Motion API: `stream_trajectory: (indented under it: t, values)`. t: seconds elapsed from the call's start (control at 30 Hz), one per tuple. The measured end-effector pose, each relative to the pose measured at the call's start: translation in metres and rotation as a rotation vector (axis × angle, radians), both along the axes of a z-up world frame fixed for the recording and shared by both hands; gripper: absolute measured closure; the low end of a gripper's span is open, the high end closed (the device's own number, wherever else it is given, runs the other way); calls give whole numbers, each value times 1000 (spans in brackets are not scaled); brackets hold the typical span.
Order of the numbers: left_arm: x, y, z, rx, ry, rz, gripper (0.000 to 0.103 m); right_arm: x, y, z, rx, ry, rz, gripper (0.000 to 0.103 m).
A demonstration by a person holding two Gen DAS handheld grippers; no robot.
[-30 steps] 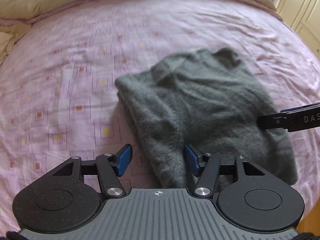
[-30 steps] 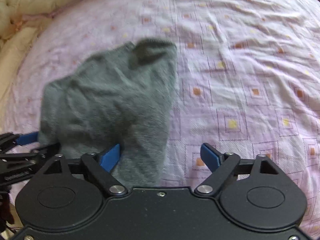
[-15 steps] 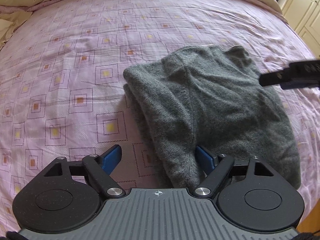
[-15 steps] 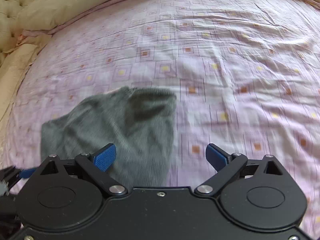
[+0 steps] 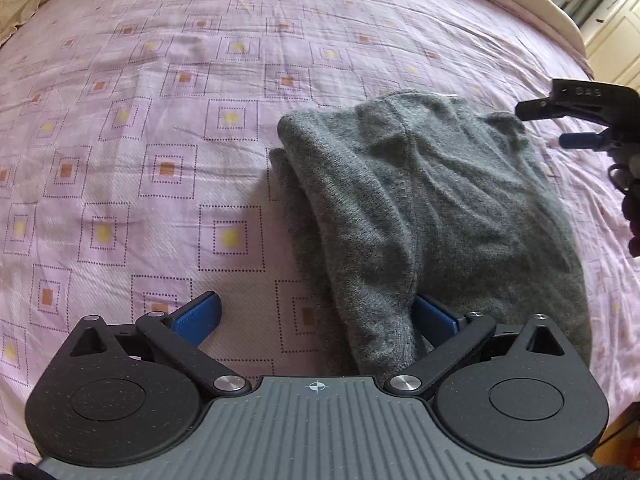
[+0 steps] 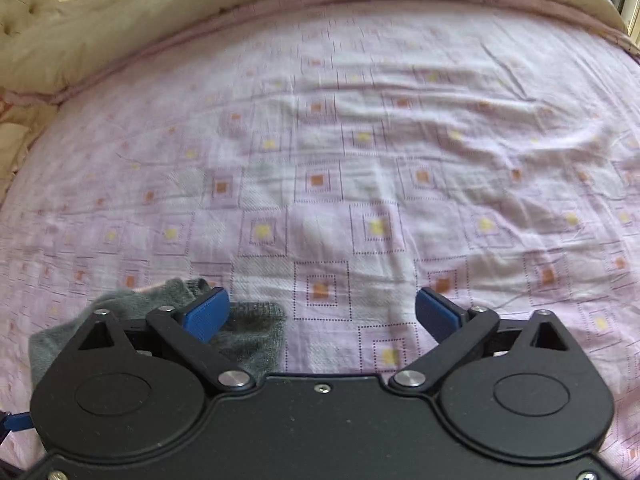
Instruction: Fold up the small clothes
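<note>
The left wrist view shows nearly all of the soft grey knitted sweater [image 5: 432, 216], folded into a lumpy bundle on the pink bed sheet with little orange and yellow squares [image 5: 160, 128]. The right wrist view shows only a small grey corner of it [image 6: 256, 332], low on the left, behind that gripper's left blue pad.

The left gripper [image 5: 316, 314] has its jaws wide open and holds nothing. The near end of the sweater lies between them, close to the right blue pad; whether it touches the pad cannot be told. The rest of the sweater spreads ahead and to the right of the jaws.

The right gripper [image 6: 323, 314] is wide open too, with only sheet between its jaws. The left view catches it from the side [image 5: 576, 120], past the sweater's far right corner.

Left of the sweater's rolled edge there is lots of bare sheet. Ahead of the right jaws the sheet is bare and a bit wrinkled.

A cream padded bed edge [image 6: 120, 32] curves around the far side. Pale cupboard doors [image 5: 616, 40] show at the top right of the left view.
</note>
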State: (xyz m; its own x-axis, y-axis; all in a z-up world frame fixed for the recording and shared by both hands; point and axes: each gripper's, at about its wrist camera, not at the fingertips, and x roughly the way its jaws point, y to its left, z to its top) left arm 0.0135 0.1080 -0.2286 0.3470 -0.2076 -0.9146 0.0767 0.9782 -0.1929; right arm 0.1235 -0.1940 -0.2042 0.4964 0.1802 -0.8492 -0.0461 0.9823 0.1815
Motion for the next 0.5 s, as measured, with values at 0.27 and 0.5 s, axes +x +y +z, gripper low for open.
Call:
stream_trajectory:
  t: [0.27, 0.5]
  values:
    - [-11, -11, 42, 99, -113, 22, 0, -59, -4, 38, 44, -93, 78, 0]
    - [-27, -26, 110, 164, -257, 40, 1, -113, -8, 82, 84, -245, 159, 0]
